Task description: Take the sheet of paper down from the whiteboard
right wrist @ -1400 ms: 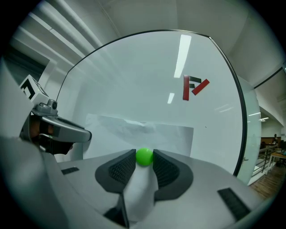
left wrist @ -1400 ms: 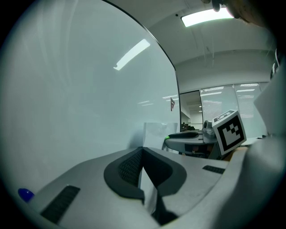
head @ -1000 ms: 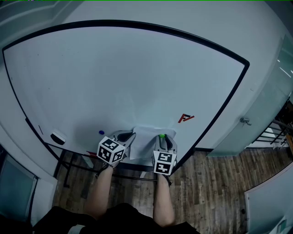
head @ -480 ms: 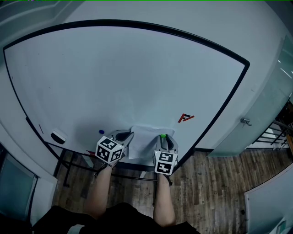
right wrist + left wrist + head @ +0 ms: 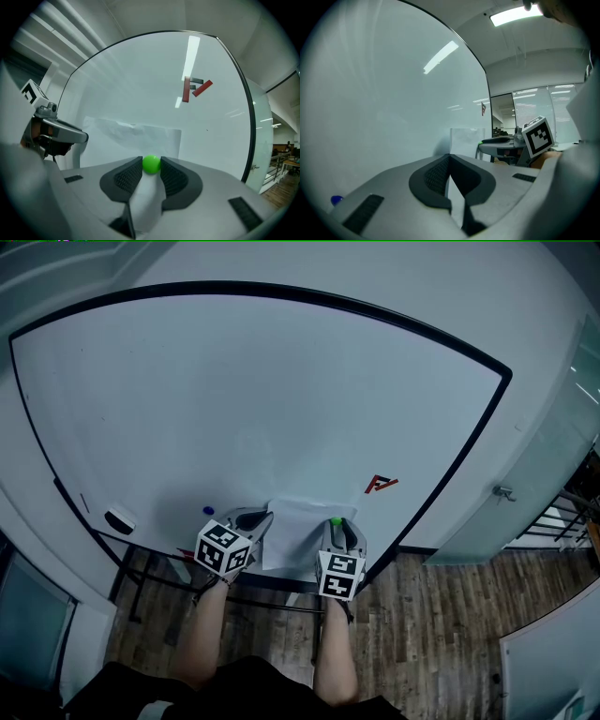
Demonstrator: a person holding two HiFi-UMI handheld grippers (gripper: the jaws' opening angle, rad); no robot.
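The left gripper (image 5: 449, 158) is clamped on the sheet of paper (image 5: 140, 136), and the right gripper (image 5: 336, 524) squeezes the green magnet (image 5: 151, 164) between its jaws. A skewed left pull before the magnet lifts could tear the paper.

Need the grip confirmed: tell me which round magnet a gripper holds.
The green magnet, between the fingers of the right gripper, on the sheet of paper; the blue magnet sits untouched on the whiteboard.

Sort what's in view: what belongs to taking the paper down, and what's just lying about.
Job in hand: sheet of paper; green magnet, held in the right gripper; left gripper, shut on the paper's edge; whiteboard.
Lying about: blue magnet; eraser; red shapes on the board.
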